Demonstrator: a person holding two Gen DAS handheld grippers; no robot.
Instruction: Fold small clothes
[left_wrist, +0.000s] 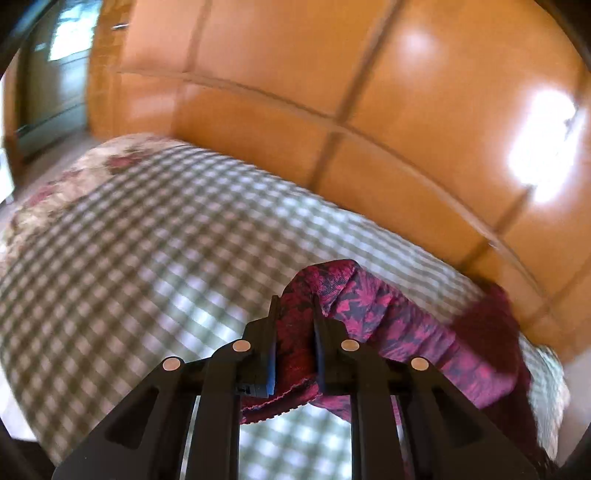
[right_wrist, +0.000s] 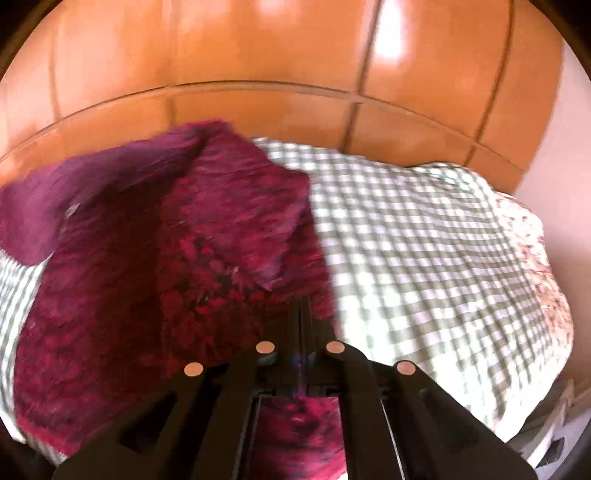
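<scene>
A small magenta-and-dark patterned garment (left_wrist: 373, 310) is held up over a bed with a green-and-white checked sheet (left_wrist: 155, 236). My left gripper (left_wrist: 294, 306) is shut on a bunched edge of the garment, which trails away to the right. In the right wrist view the same garment (right_wrist: 177, 236) hangs wide to the left over the checked sheet (right_wrist: 424, 229). My right gripper (right_wrist: 302, 314) is shut on the garment's near edge, with cloth showing below the fingers.
An orange wooden panelled headboard (left_wrist: 332, 92) stands right behind the bed and also shows in the right wrist view (right_wrist: 258, 55). A floral cover (left_wrist: 55, 184) lies at the bed's left edge. A doorway (left_wrist: 48, 74) is at the far left.
</scene>
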